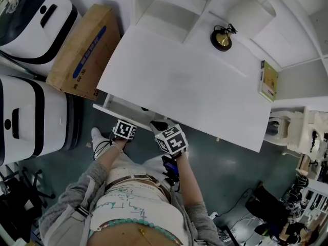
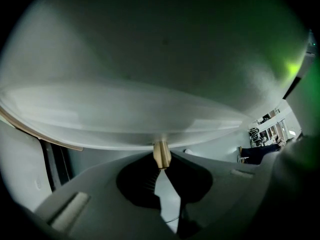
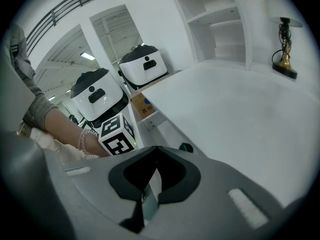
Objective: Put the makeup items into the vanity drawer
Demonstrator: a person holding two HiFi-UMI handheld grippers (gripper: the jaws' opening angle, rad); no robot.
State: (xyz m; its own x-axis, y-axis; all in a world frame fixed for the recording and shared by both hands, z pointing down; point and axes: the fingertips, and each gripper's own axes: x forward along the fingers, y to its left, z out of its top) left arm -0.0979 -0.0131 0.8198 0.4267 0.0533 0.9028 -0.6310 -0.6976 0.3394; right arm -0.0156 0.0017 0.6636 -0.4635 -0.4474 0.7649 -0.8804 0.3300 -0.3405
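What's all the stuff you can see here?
table: one, white, middle
drawer: one, white, sticking out under table's front
knob: one, beige, on drawer
lamp: one, black-gold, table's back
book: one, green, table's right edge
box: one, brown, floor left of table
machines: two, white-black, far left
shelves: one set, white, behind table
left gripper: one, grey, shut on knob
right gripper: one, grey, shut, empty, near drawer

White vanity top (image 1: 189, 91), stretching wide from near left to far right. Carries a gold-based lamp (image 1: 221, 40) with black cord at the far side, just beside the shelf unit (image 1: 169, 6). Holds a green-and-yellow booklet (image 1: 268, 81) at the right edge, well apart from the lamp.
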